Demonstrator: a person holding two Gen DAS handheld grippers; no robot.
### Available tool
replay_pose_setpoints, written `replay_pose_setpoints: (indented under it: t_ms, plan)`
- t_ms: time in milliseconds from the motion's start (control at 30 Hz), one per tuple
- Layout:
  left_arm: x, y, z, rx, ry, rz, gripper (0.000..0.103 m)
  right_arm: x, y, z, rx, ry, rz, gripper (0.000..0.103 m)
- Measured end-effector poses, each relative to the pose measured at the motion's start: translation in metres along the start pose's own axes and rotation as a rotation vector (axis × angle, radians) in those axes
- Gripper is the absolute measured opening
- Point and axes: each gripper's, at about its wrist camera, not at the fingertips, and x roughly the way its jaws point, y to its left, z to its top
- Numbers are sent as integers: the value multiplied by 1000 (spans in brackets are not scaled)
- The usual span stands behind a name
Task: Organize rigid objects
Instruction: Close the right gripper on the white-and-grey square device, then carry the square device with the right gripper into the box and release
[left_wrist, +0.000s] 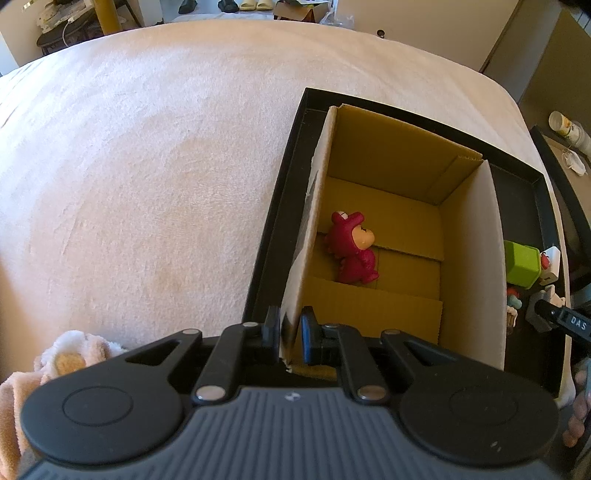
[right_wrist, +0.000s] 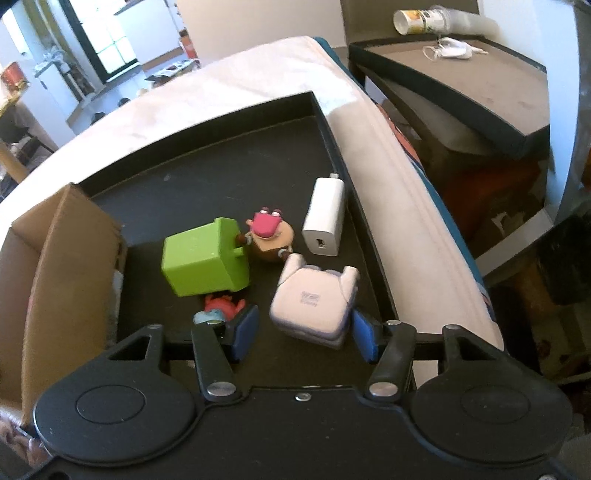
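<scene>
Holding the cardboard box (left_wrist: 388, 236) steady, my left tool (left_wrist: 290, 334) is clenched on its near wall so it won't slide in the black tray (left_wrist: 273, 221) on the bed (left_wrist: 147, 147). A red figurine (left_wrist: 352, 249) already lies inside. My right tool (right_wrist: 303, 332) stands released over the tray, its pads either side of the pale cube toy (right_wrist: 314, 299) without pressing it, likely my next pick. The green cube (right_wrist: 205, 258) and white charger (right_wrist: 325, 221) wait beside it.
</scene>
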Motion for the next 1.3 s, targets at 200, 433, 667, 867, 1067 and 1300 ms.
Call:
replay_pose_setpoints:
  t_ms: [200, 433, 667, 867, 1067, 1300]
  plan:
    - [0, 3, 0, -8, -1, -11, 11, 6, 5, 4, -24, -3, -32, 45]
    - [1, 4, 1, -10, 9, -12, 11, -4, 15, 6, -71, -18, -38, 43]
    - [0, 2, 0, -4, -4, -14, 10, -26, 32, 14, -87, -61, 4, 43]
    - [-2, 4, -2, -16, -17, -21, 10, -47, 54, 21, -112, -99, 68, 43]
    - [-4, 5, -2, -21, -22, -25, 10, -58, 76, 30, -137, -117, 128, 43]
    - [-6, 7, -2, -21, -26, -32, 10, -64, 98, 37, -157, -112, 163, 43]
